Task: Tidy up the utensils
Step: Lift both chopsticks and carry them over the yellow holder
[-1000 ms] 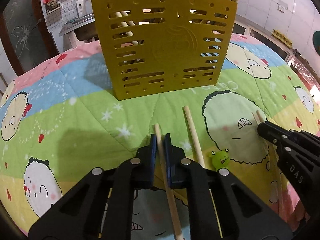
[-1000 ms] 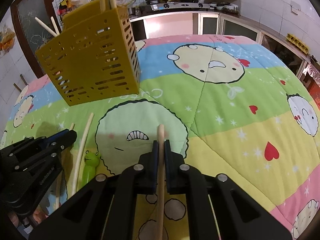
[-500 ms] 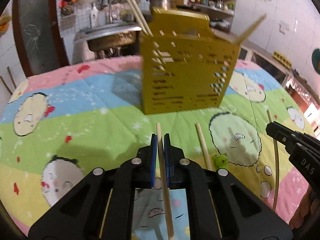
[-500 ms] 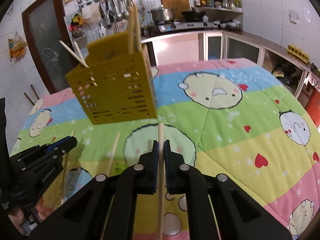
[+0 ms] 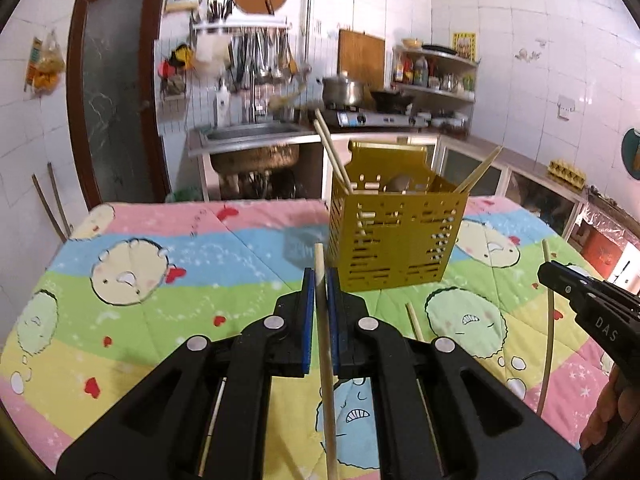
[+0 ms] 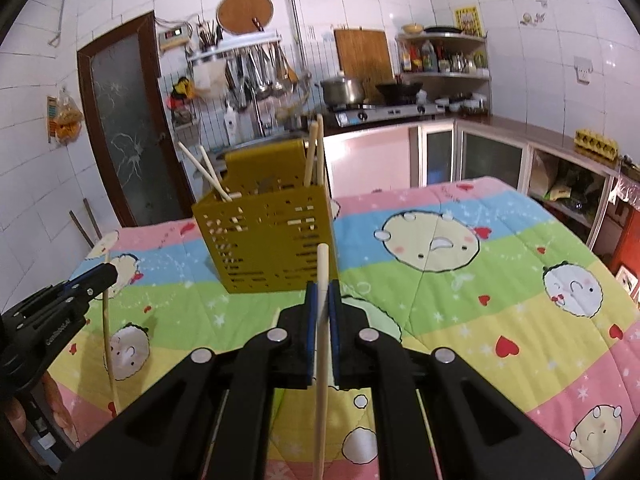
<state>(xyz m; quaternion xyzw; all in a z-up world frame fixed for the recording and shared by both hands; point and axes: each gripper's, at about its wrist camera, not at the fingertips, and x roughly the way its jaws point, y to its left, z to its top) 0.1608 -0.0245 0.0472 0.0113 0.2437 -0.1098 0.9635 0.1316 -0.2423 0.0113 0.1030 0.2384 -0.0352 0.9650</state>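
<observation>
Holding, left: left gripper (image 5: 320,280) closed on one chopstick (image 5: 325,344), blue pads (image 5: 307,320) flat on either side, tip projecting past the pads.
Holding, right: right gripper (image 6: 322,294) closed on a second chopstick (image 6: 322,344), gripped likewise, tip standing above the pads.
Position of held pieces: both raised off the table, near the basket and short of its rim.
Destination: yellow slotted basket (image 5: 394,240), upright on the cartoon quilt (image 5: 168,288); several chopsticks leaning out of its top at both sides.
Loose stock: one chopstick on the quilt (image 5: 414,322), lying just in front of the basket.
Background: kitchen sink (image 5: 248,136) and stove (image 5: 372,118) behind the table; not part of the job.
Handling, weight: likely very light, thin wooden rods.
Handling, stiffness: probably rigid, though a hard sideways knock could snap one.
Handling, surface: smooth and round, so liable to swivel between flat pads.
Grip point: judged best near mid-length, pads square across the shaft.
Risk: lower end catching on the basket wall or slots during insertion.
</observation>
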